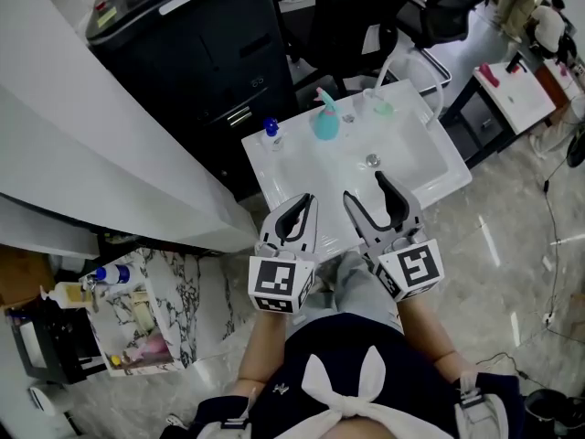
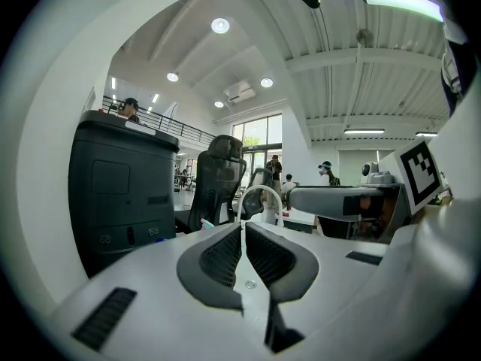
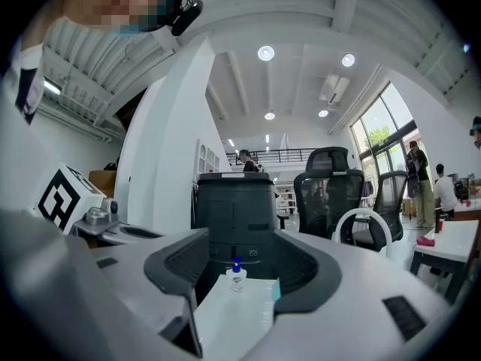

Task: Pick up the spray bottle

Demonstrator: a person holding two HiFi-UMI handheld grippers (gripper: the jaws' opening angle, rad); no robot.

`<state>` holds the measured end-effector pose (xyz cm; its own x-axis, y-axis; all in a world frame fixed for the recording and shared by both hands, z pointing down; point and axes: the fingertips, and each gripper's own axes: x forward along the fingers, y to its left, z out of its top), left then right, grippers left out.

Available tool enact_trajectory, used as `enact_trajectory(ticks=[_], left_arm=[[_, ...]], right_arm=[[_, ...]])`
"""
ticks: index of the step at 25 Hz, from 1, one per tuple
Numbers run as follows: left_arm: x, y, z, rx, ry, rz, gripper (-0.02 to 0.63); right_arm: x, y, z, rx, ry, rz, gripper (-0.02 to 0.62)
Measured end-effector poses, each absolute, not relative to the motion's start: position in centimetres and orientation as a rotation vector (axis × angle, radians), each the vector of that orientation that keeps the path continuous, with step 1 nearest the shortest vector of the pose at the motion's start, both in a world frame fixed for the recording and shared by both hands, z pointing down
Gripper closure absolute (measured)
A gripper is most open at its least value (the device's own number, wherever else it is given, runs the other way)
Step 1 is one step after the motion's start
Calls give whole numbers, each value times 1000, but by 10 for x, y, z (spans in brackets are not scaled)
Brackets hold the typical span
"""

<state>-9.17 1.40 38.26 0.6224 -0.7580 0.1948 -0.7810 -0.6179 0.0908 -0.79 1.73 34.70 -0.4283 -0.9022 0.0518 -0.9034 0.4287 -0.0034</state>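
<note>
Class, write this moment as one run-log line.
left gripper: shut | right gripper: open, empty | teal spray bottle: on sink, untouched

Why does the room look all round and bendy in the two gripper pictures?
Left gripper view: a wide-angle lens bends the ceiling beams, ceiling lamps glare. Right gripper view: same bulge, blue-capped bottle looks sharp. Head view: lines nearly straight, white sink very bright.

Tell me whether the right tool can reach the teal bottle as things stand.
Likely yes: the right tool is open, and only bare sink top lies between it and the teal bottle.
</note>
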Motion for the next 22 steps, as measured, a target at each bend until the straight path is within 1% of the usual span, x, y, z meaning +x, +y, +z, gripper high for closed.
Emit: enact_trajectory(ticks=[7,22], left_arm=[[-85,-10,380,2665,-1315,208,572],[-74,-57,377,2610,-1367,210,580]], right_arm=[[2,-8,347,1621,-2630,49,331],[16,-66,348,1549,-2655,92,330]])
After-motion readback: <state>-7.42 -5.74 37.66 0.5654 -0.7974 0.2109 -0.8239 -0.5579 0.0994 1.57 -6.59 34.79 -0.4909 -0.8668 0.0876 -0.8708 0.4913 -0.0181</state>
